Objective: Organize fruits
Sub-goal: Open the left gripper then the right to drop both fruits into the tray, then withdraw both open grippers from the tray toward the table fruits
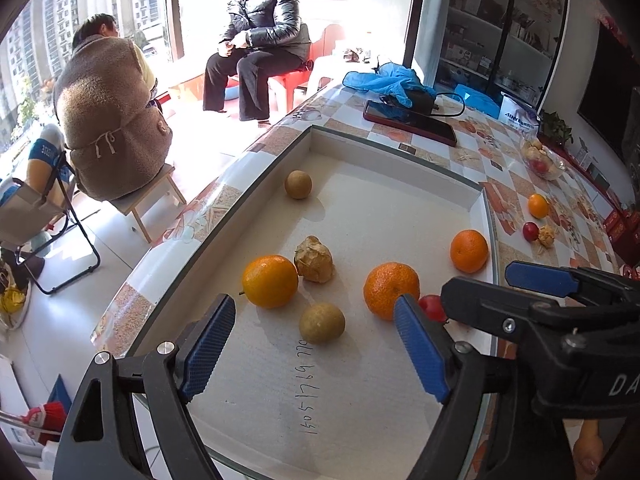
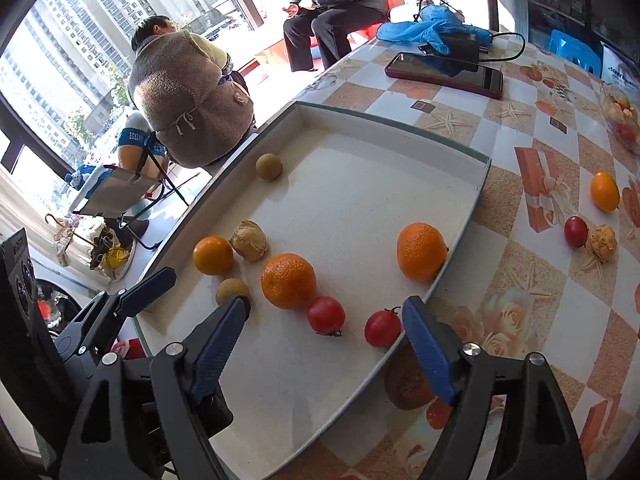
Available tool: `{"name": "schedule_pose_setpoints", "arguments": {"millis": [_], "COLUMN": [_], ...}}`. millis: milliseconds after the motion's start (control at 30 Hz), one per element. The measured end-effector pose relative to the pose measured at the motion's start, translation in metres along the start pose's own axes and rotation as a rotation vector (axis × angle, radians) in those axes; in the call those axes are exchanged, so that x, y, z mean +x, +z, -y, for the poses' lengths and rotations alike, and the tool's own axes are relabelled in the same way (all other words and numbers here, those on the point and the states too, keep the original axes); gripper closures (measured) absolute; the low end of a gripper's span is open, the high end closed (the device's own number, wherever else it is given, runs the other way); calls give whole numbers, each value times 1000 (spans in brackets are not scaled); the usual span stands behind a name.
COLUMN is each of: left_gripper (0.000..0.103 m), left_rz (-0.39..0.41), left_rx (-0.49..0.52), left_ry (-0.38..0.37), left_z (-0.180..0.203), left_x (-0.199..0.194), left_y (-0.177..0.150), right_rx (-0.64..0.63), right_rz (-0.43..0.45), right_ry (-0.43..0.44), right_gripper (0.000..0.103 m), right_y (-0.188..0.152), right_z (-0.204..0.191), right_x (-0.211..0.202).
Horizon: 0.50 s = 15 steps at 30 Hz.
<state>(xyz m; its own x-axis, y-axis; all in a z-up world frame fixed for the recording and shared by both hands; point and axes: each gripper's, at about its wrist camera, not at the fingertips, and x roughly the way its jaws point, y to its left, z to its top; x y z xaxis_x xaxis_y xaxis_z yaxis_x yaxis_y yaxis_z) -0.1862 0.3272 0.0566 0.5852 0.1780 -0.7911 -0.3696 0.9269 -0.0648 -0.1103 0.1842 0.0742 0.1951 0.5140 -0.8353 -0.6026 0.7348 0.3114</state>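
Fruits point(image 1: 270, 281) clustered near tray's point(image 1: 400, 148) front rim, far half bare; both claws point(image 1: 316, 356) point(image 2: 326, 344) apart, empty.

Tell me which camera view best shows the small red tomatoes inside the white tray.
The right wrist view: both small red tomatoes lie unobstructed on the white tray floor, just ahead of the open right gripper. The left wrist view shows only part of one tomato, largely hidden behind the right gripper; the other is out of sight.
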Motion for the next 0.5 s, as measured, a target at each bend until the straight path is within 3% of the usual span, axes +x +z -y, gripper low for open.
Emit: {"name": "schedule_pose_setpoints", "arguments": {"millis": [133,167,200,500], "left_gripper": [19,19,19,18], "left_rz": [-13,-7,2,129], "left_rx": [-6,0,8,80], "left_ry": [-13,-12,-10,-19], "left_z": [2,3,5,22], "left_x": [-2,-5,-8,-51], "left_y": [5,7,9,60], "right_rx": [-2,3,15,155], "right_rz": [18,24,30,138], "right_ry": [-19,-33,-39,-116], "right_gripper": [15,11,0,0], "right_y": [3,4,6,29], "right_z": [6,10,15,82], "right_x": [-13,-17,-20,-78]}}
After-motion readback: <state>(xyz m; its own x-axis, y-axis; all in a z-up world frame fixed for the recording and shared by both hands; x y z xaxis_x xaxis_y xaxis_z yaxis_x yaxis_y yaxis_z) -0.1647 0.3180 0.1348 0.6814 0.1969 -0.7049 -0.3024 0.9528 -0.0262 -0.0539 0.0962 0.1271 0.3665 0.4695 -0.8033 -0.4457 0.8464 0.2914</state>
